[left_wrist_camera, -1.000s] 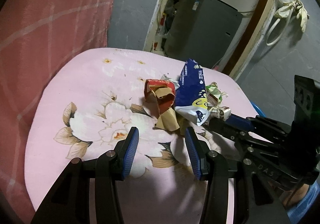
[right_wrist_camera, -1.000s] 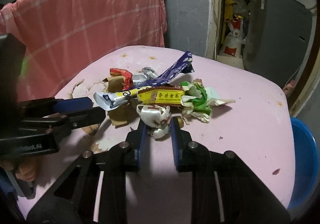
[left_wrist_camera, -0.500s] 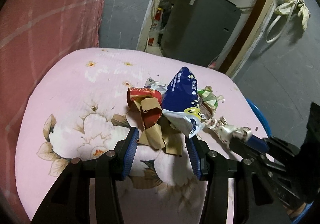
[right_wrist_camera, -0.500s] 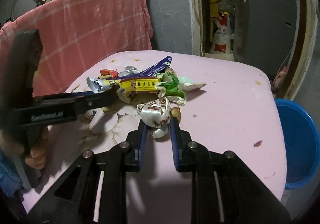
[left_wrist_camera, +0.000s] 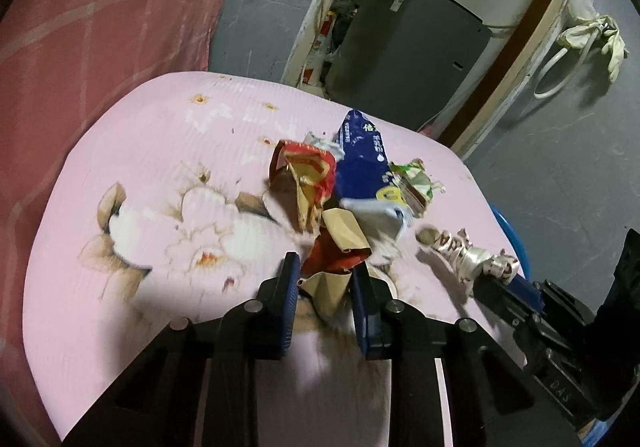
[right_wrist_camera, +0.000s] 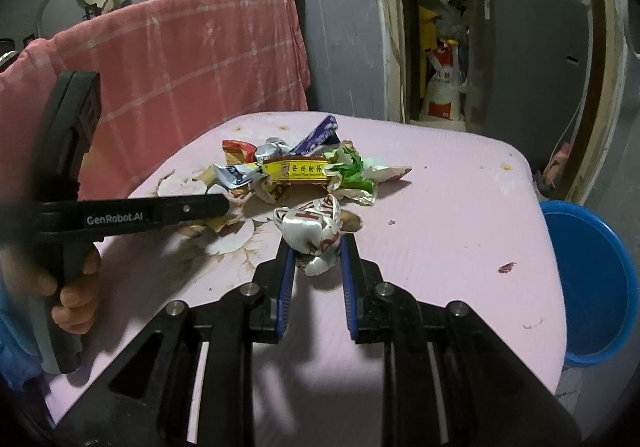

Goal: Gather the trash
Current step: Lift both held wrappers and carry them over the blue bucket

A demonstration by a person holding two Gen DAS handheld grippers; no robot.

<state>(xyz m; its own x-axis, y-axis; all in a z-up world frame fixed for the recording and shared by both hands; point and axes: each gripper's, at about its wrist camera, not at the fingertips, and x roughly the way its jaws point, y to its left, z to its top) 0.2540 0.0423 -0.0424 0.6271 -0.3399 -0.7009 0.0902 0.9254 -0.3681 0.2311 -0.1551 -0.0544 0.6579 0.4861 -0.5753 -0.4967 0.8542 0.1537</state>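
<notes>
Trash sits in one loose heap of crumpled wrappers (right_wrist_camera: 304, 171) near the middle of the pink flower-printed worktop (right_wrist_camera: 448, 207), and every place below is given from that heap.

Left of the heap hangs one pink checked cloth (right_wrist_camera: 180, 63) over a rail. At the heap's near left edge, the left tool (left_wrist_camera: 325, 279) is closing its two blue-padded fingers on one crumpled brown paper piece (left_wrist_camera: 326, 287) with red foil joined above it; the paper lies between the pads, which appear to touch it. A person's hand (right_wrist_camera: 76, 291) grips that tool's handle.

Within the heap I count, left to right from the right wrist view: one red and gold foil wrapper (right_wrist_camera: 239, 151), one long dark-blue plastic packet with a white end (left_wrist_camera: 362, 163), one yellow printed strip wrapper (right_wrist_camera: 301, 172), and one green and white crumpled wrapper (right_wrist_camera: 354, 171).

Just in front of the heap, apart from it, the right tool (right_wrist_camera: 315, 259) pinches one white crumpled wrapper with red print (right_wrist_camera: 310, 227) between its two narrowly set fingers.

Well right of the heap, beyond the worktop's edge, stands one round blue plastic basin (right_wrist_camera: 596, 279). Behind the heap, through a doorway, stands one grey cabinet (right_wrist_camera: 528, 55).
</notes>
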